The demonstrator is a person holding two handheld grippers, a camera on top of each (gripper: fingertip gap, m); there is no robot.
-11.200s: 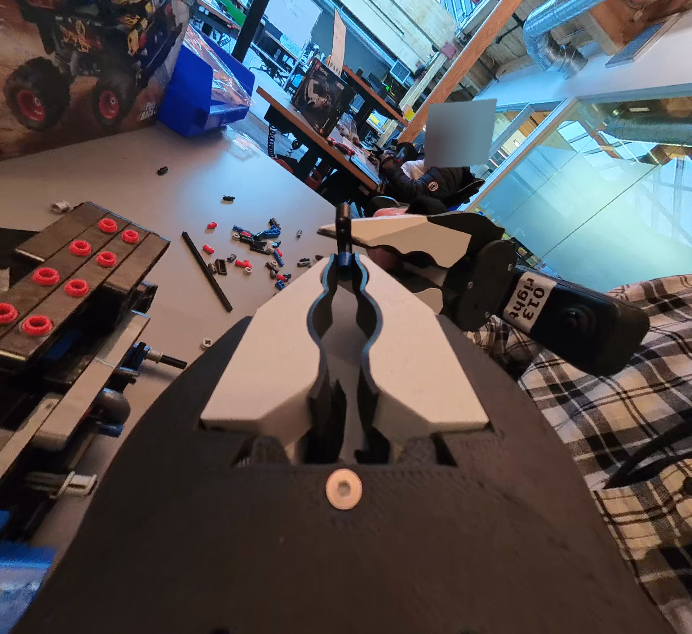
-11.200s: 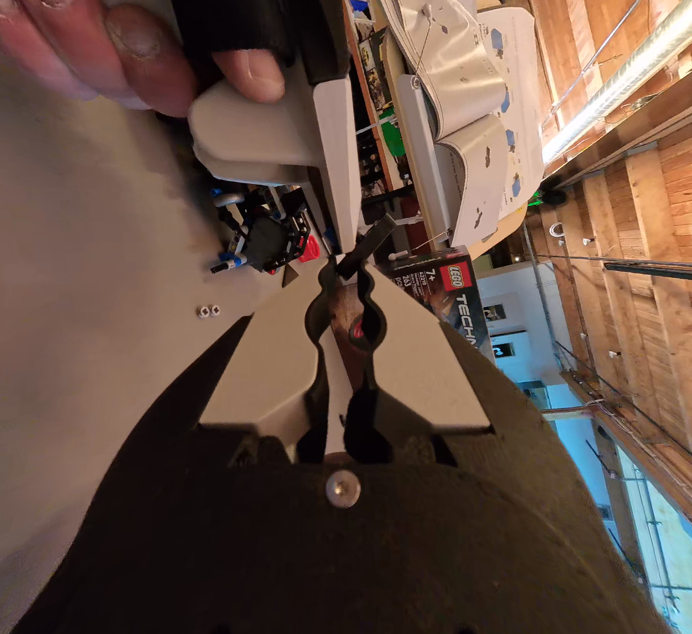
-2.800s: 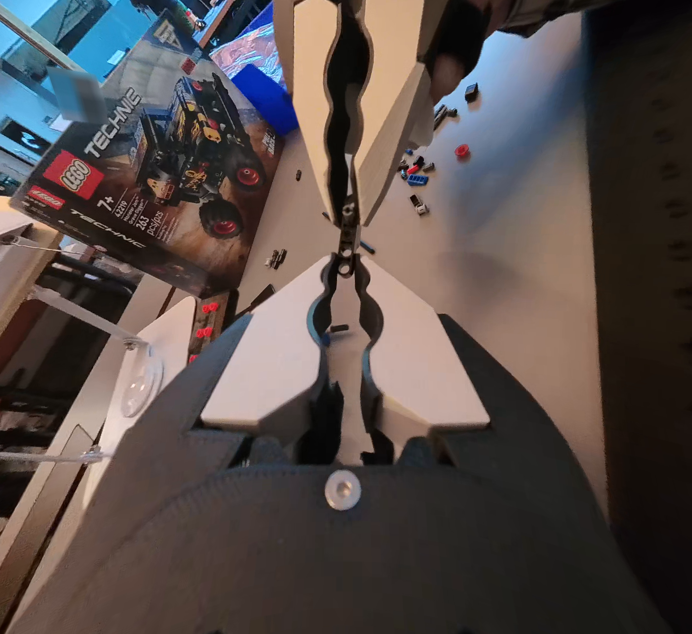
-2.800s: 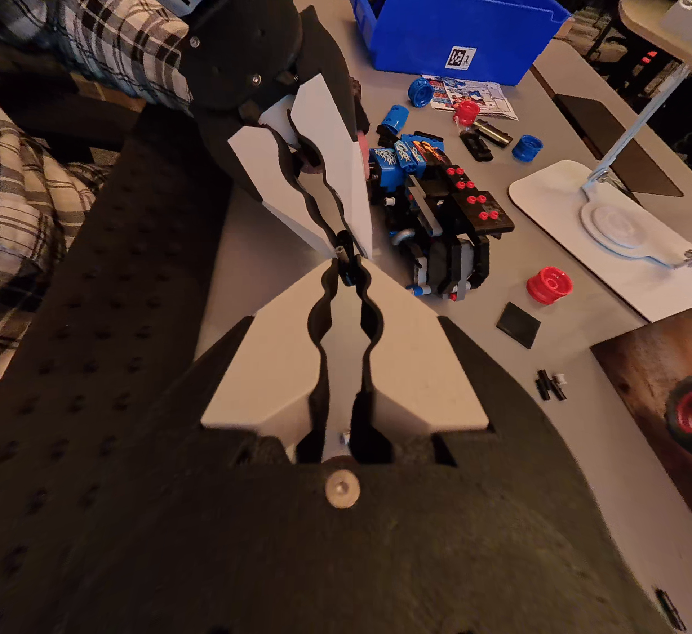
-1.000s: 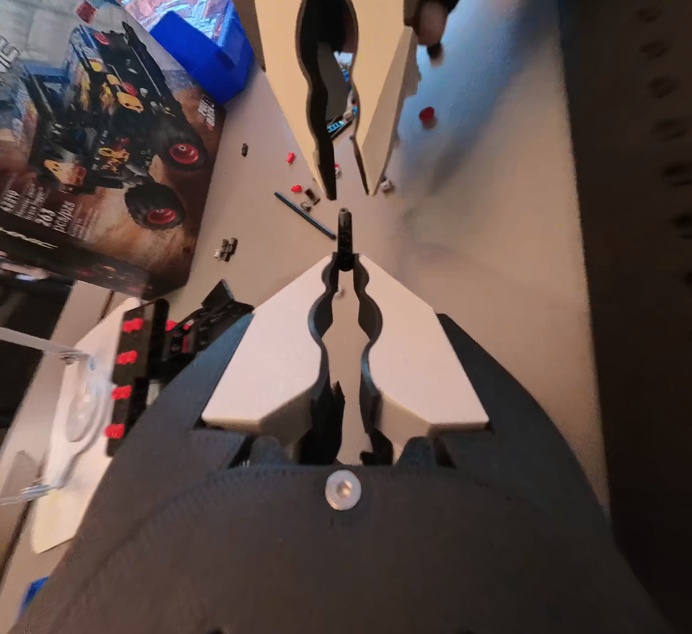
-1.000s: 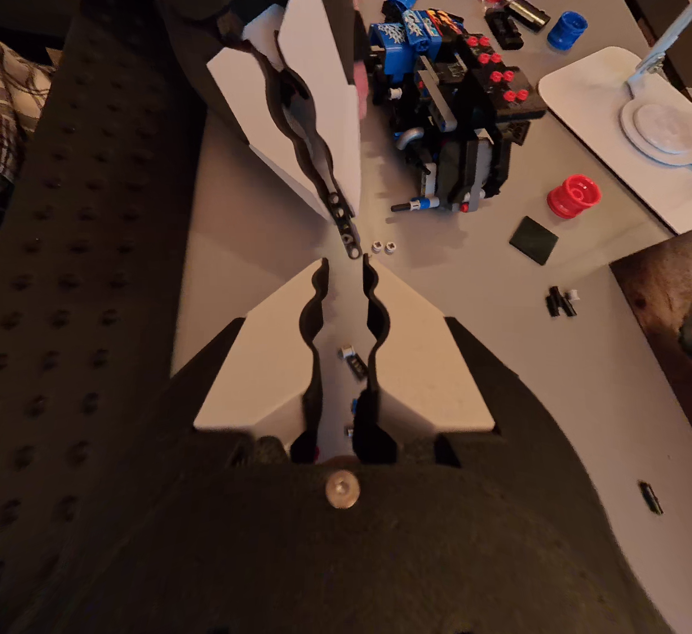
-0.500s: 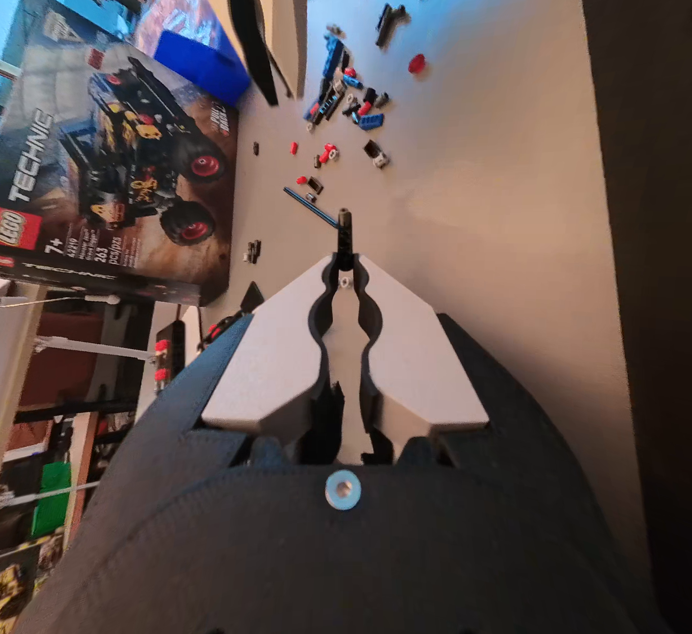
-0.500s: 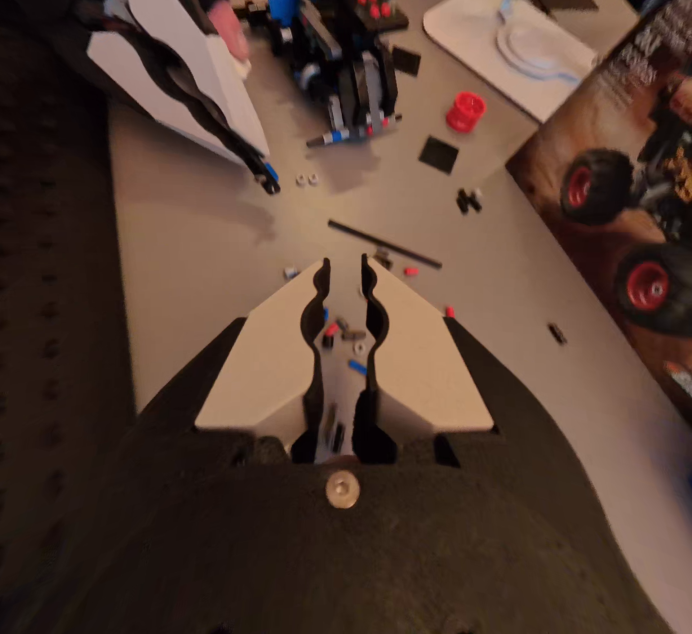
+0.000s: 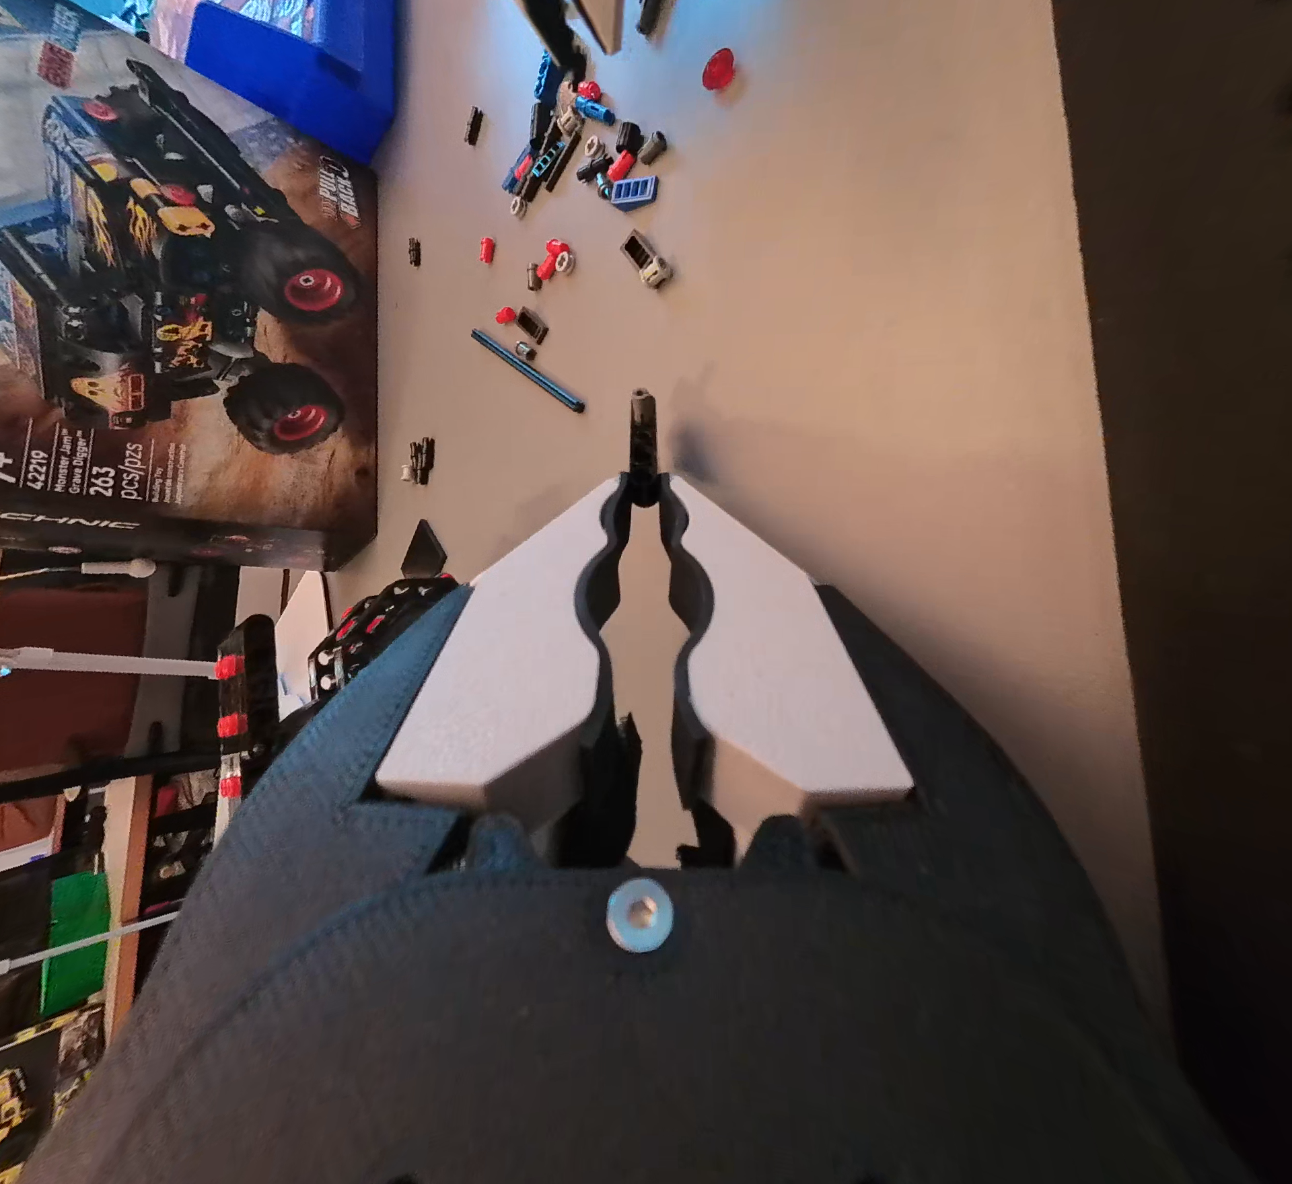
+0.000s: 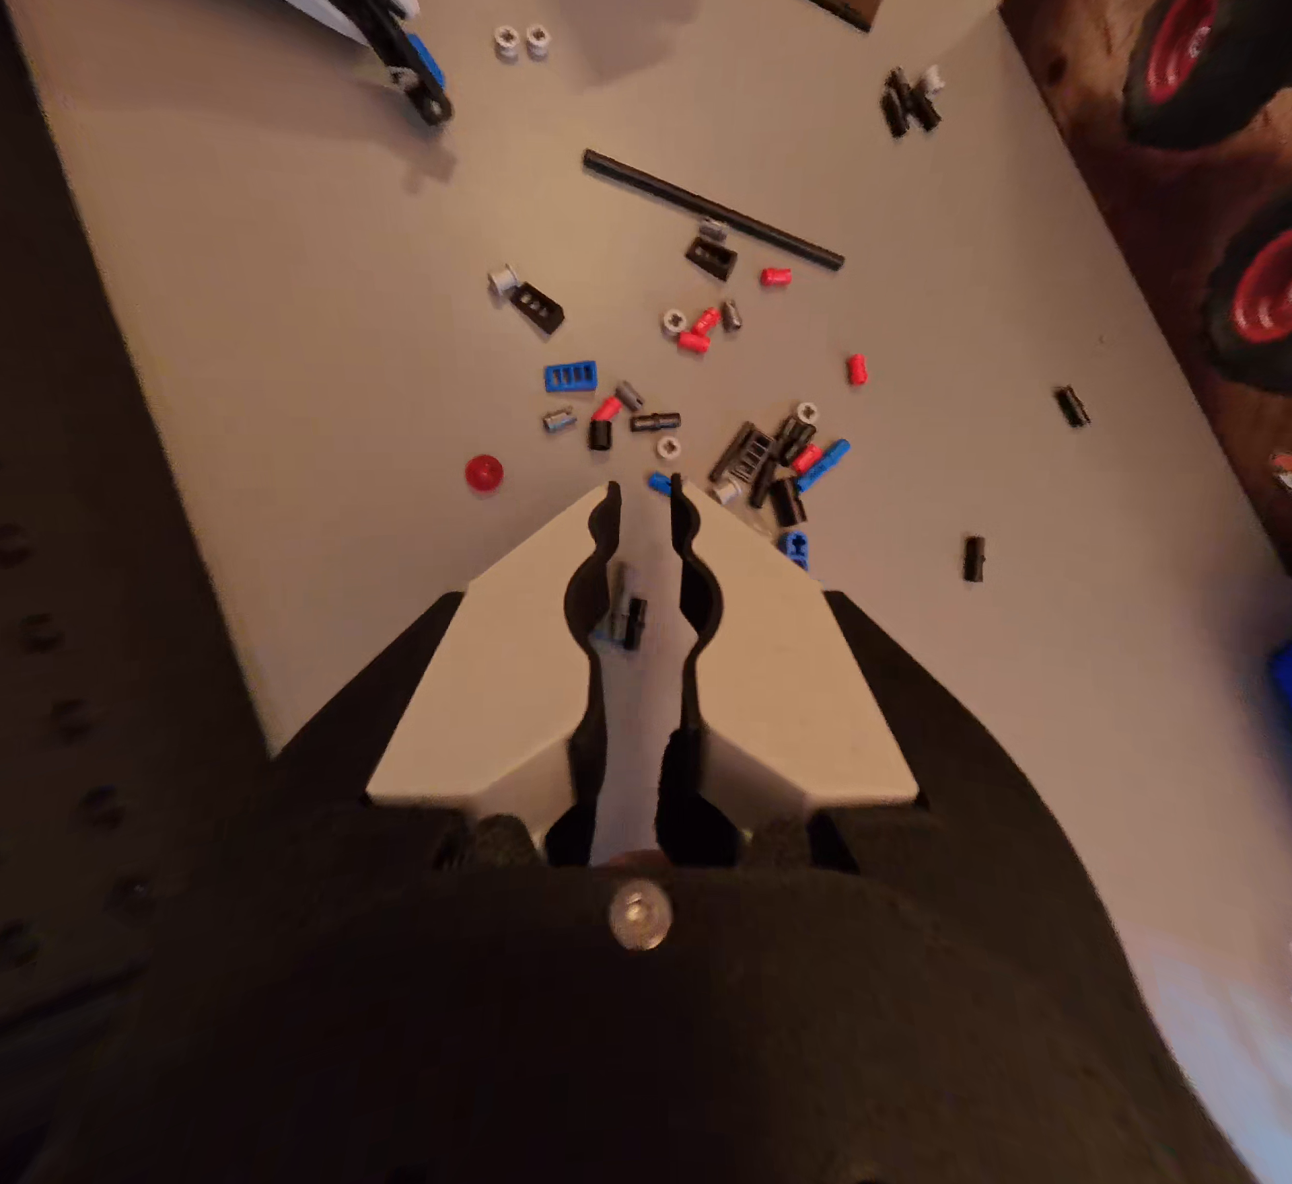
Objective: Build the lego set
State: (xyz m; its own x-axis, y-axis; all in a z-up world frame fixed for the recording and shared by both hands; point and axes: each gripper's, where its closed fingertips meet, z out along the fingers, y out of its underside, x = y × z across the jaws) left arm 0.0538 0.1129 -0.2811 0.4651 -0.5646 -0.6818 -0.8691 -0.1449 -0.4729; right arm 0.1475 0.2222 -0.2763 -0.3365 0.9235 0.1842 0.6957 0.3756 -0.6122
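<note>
In the left wrist view, my left gripper is clamping a black beam at the very tips; the beam is sticking forward above the table. Loose parts are lying farther ahead, near the box, and a black axle is lying just beside them.

In the right wrist view, my right gripper is hanging with its fingers a little apart, holding nothing. Its tips are hovering over the loose parts; a grey pin is showing between the fingers.
</note>
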